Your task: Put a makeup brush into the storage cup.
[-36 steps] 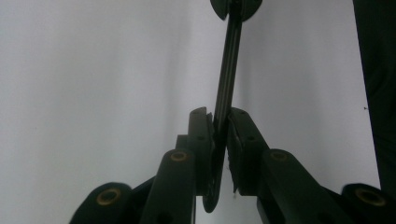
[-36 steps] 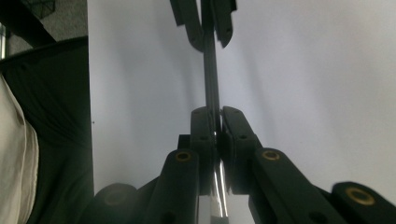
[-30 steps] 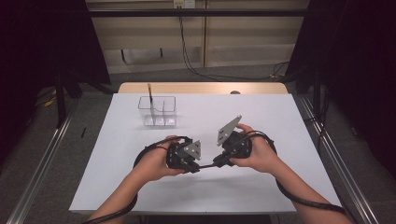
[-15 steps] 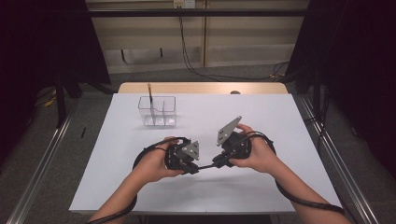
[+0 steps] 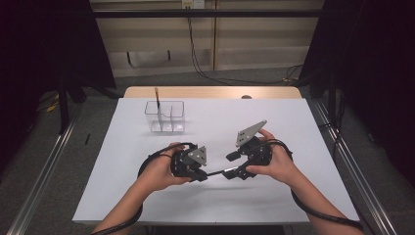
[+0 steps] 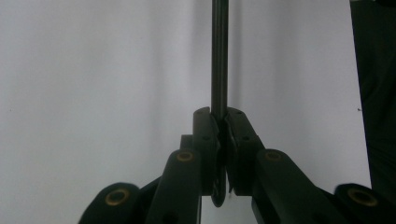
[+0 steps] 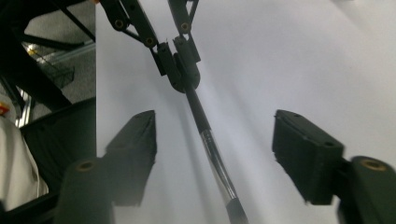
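One pen (image 7: 205,126), dark with a silver section, held level above the table's (image 5: 313,122) near middle. Left gripper (image 6: 219,116): jaws clamped on the pen's end. Right gripper (image 7: 212,135): jaws have just been opening, pads now well clear of the pen between them. Clear divided holder (image 5: 165,116) near the far left edge, one pencil (image 5: 157,98) upright inside. Handling note: draw the right gripper straight back off the pen; left should keep firm hold.
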Demonstrator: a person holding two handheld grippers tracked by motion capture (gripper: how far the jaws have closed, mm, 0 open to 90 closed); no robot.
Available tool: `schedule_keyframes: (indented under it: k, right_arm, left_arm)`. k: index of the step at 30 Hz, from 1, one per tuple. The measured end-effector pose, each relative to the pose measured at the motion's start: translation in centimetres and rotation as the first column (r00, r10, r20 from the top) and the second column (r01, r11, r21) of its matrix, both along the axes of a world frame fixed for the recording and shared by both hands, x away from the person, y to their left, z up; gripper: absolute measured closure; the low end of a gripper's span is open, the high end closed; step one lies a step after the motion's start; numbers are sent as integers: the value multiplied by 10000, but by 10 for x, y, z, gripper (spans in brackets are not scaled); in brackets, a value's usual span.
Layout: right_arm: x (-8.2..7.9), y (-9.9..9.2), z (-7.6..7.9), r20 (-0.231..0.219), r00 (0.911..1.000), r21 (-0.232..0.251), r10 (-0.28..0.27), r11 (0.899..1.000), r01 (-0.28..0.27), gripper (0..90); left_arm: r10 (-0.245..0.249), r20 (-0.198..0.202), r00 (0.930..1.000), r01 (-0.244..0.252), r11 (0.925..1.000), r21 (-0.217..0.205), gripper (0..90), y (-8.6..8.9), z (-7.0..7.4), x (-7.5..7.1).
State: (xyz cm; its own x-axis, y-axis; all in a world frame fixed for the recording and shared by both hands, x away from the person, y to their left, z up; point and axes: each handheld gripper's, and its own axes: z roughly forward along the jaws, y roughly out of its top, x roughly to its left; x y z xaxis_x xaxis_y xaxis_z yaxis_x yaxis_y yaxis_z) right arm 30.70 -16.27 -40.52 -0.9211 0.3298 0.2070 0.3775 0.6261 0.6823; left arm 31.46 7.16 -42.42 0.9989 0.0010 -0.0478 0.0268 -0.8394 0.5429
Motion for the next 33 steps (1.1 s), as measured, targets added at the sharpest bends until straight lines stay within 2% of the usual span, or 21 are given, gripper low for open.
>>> schedule_keyframes:
  k: [4, 12, 20, 24, 26, 28, 33]
  right_arm:
    - [-3, -4, -5, 249, 9995, 374, -199, 9991, 190, 198]
    - [-5, -13, -14, 428, 9963, 1195, -739, 9905, 683, 161]
    - [-6, -23, -19, 518, 9903, 2029, -1290, 9723, 1161, 124]
    - [-7, -25, -23, 568, 9883, 2155, -1416, 9683, 1264, 113]
    - [-8, -27, -24, 627, 9865, 2243, -1512, 9653, 1337, 109]
    - [-8, -29, -24, 607, 9847, 2392, -1636, 9601, 1448, 109]
    - [-9, -31, -26, 670, 9820, 2580, -1763, 9538, 1536, 109]
  left_arm:
    - [37, 33, 10000, -37, 10000, -31, 840, 0, 0, 0]
    - [110, -11, 9999, -110, 9999, -101, 840, 2, 0, 1]
    - [315, -89, 9995, -318, 9990, -303, 840, 6, -1, 0]
    - [434, -108, 9990, -438, 9978, -492, 840, 9, -1, 0]
    - [547, -133, 9984, -556, 9955, -766, 839, 10, -2, 0]
    - [552, -187, 9983, -566, 9950, -823, 840, 12, -2, 1]
    - [748, -382, 9965, -793, 9880, -1329, 839, 15, -4, 2]
